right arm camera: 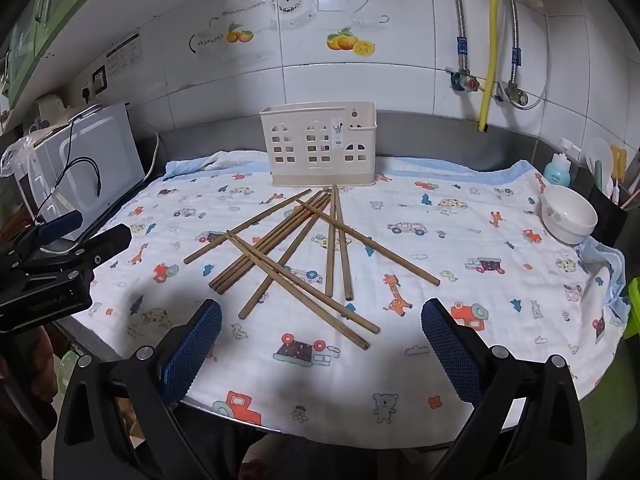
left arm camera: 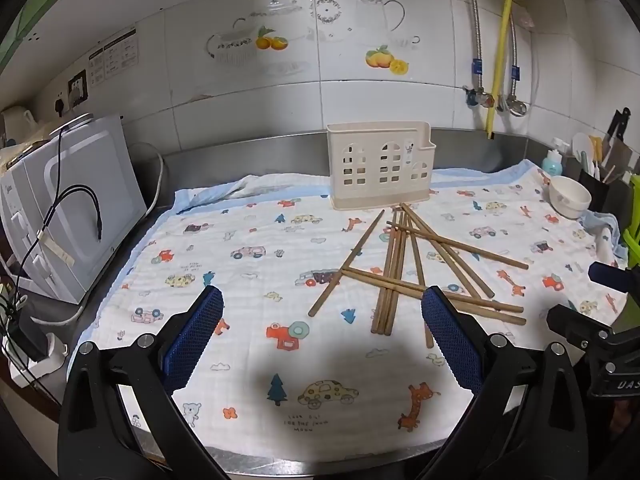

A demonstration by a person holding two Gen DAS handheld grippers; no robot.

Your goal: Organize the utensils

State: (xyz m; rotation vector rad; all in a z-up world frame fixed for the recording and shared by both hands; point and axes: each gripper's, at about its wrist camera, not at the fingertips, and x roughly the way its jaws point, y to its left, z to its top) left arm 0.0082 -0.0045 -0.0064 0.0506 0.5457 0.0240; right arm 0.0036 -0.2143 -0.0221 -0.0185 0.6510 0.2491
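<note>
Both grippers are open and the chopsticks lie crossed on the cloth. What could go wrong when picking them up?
1. The chopsticks lie crossed, so lifting one may drag or flick others.
2. They rest on a soft cloth; the fingers may pinch fabric too.
3. The holder looks light, and its solid walls stand only behind the sticks' far ends, so a push could tip it.

Kitchen corner. Wall (left arm camera: pixel 400 104) of white glazed tiles with fruit and teapot decals (left arm camera: pixel 272 42). A yellow hose (right arm camera: pixel 490 40) and braided metal hoses (right arm camera: pixel 460 12) run down to valves at right. Stainless counter (left arm camera: pixel 248 152) with raised back edge, covered by a printed cloth (left arm camera: pixel 248 240). White microwave (left arm camera: pixel 72 200) at left, wall socket (left arm camera: pixel 60 106) above it. Green-framed cabinet (right arm camera: pixel 36 20) upper left.
</note>
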